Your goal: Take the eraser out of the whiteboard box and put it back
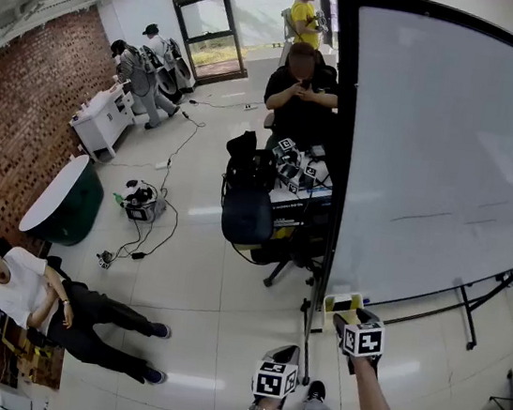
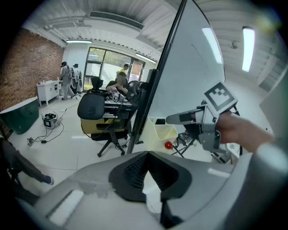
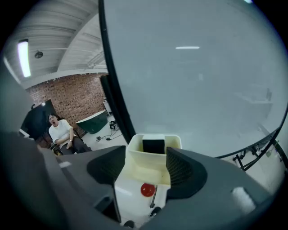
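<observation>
The black eraser (image 3: 153, 145) stands upright in the cream whiteboard box (image 3: 135, 158), which hangs at the foot of the whiteboard (image 3: 193, 76). My right gripper (image 3: 146, 167) is open. Its jaws stand on either side of the box's front, a little short of the eraser, and hold nothing. From the head view the right gripper (image 1: 346, 324) sits just below the box (image 1: 331, 305). My left gripper (image 2: 146, 155) is shut and empty, hanging back from the box (image 2: 164, 131) and pointing towards it. In the head view the left gripper (image 1: 285, 355) is lower and to the left of the right one.
A red knob (image 3: 147, 189) sits below the box on the whiteboard stand. A black office chair (image 2: 96, 112) and a cluttered desk (image 1: 298, 181) stand left of the board. One person sits on the floor (image 1: 45, 297), and others are further back.
</observation>
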The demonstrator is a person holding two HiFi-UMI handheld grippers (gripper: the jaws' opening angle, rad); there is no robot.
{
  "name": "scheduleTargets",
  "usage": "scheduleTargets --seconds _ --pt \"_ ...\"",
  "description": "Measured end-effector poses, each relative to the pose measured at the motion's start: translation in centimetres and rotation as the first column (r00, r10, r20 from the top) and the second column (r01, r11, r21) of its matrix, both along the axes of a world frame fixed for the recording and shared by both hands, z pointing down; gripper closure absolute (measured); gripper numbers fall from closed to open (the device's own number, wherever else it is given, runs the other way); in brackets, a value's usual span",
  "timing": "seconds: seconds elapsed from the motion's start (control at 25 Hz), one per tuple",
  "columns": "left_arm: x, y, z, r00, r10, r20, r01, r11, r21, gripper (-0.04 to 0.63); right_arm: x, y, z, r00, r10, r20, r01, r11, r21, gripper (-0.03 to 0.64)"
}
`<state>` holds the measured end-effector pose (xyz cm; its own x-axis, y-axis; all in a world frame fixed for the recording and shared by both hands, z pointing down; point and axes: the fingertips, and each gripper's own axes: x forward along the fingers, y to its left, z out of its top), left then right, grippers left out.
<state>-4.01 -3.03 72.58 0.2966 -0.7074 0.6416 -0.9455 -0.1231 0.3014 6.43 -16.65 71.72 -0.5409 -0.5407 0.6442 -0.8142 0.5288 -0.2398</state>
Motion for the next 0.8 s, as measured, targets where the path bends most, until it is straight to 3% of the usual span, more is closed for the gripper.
scheduleTargets --seconds 0.24,0.48,0.6,0.8 --pt "-1.4 -3.1 -0.3 0.999 -0.041 0.006 0.041 0.999 0.005 0.592 0.4 -4.7 3.0 0.993 0.003 -0.120 -0.015 0.994 -0.105 0.336" --pt "-4.2 -5.5 -1.0 0.996 -0.086 -0.007 0.086 0.996 0.029 0.592 -0.6 -5.8 4.0 0.981 0.025 -0.191 -0.049 0.991 -0.122 0.328" --pt "-5.0 -6.8 -1.0 0.996 -0.086 -0.010 0.086 0.996 0.036 0.592 -0.5 -5.5 2.5 0.992 0.031 -0.126 -0.046 0.992 -0.120 0.348" --pt "-4.7 -8.8 -0.7 0.997 -0.066 -0.035 0.067 0.997 0.039 0.592 0.6 -3.9 -4.7 1.000 0.028 0.000 -0.028 0.998 -0.057 0.348"
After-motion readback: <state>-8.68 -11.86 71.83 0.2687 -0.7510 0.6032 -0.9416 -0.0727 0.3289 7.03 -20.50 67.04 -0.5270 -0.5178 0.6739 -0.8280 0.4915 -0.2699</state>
